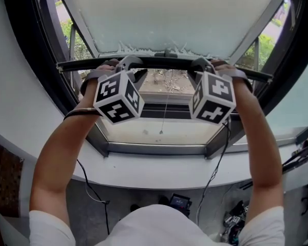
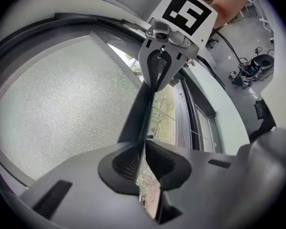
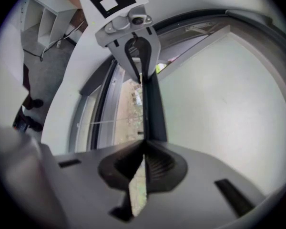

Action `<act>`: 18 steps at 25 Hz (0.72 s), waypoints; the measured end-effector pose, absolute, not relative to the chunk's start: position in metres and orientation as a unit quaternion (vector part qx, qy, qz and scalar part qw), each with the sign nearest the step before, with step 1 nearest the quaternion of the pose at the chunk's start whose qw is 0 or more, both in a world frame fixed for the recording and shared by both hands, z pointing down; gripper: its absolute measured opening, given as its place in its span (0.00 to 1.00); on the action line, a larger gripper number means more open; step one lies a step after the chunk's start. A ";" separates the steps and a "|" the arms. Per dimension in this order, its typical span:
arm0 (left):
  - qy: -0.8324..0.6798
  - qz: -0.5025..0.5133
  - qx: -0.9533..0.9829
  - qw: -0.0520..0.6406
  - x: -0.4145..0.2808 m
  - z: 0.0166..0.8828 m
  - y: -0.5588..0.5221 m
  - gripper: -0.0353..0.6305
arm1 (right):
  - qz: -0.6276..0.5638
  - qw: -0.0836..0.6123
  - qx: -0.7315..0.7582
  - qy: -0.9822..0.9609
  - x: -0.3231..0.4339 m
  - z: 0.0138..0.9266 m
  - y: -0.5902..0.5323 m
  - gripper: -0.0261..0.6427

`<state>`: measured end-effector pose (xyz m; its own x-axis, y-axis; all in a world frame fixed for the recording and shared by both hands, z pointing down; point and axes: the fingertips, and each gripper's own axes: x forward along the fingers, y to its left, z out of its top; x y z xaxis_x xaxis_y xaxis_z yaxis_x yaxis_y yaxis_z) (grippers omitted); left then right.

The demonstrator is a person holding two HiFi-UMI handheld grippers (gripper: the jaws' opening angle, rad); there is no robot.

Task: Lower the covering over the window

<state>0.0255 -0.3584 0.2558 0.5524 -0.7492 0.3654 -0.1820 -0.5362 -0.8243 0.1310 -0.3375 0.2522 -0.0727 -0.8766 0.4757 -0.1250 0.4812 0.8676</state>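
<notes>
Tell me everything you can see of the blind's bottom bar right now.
The bottom bar is a slim, dark, rigid-looking rail along the lower edge of the pale blind, roughly level, partway down the window. The left gripper and right gripper clamp it; a thin cord hangs from its middle.

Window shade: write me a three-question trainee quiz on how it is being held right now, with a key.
1. True or false: the left tool is closed on the shade's dark bottom bar.
2. What does the right tool grip? A) the white sill B) the same bottom bar C) the person's sleeve
3. Fill in: in the head view, the thin cord hangs down ___ the two tools.

Key: 1 true; 2 B; 3 between.
</notes>
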 end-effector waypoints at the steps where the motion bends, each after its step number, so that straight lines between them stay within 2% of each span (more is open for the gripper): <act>1: 0.295 -0.370 -0.794 0.382 0.026 0.257 -0.358 0.14 | -0.335 0.562 0.386 -0.651 0.131 0.253 -0.338 0.09; 6: 0.290 -0.383 -0.797 0.366 0.025 0.273 -0.357 0.14 | -0.323 0.569 0.378 -0.655 0.131 0.269 -0.336 0.09; 13: 0.270 -0.414 -0.801 0.339 0.025 0.341 -0.356 0.13 | -0.289 0.584 0.352 -0.672 0.131 0.337 -0.335 0.09; 18: 0.272 -0.409 -0.806 0.331 0.024 0.347 -0.358 0.13 | -0.280 0.584 0.355 -0.675 0.130 0.344 -0.337 0.09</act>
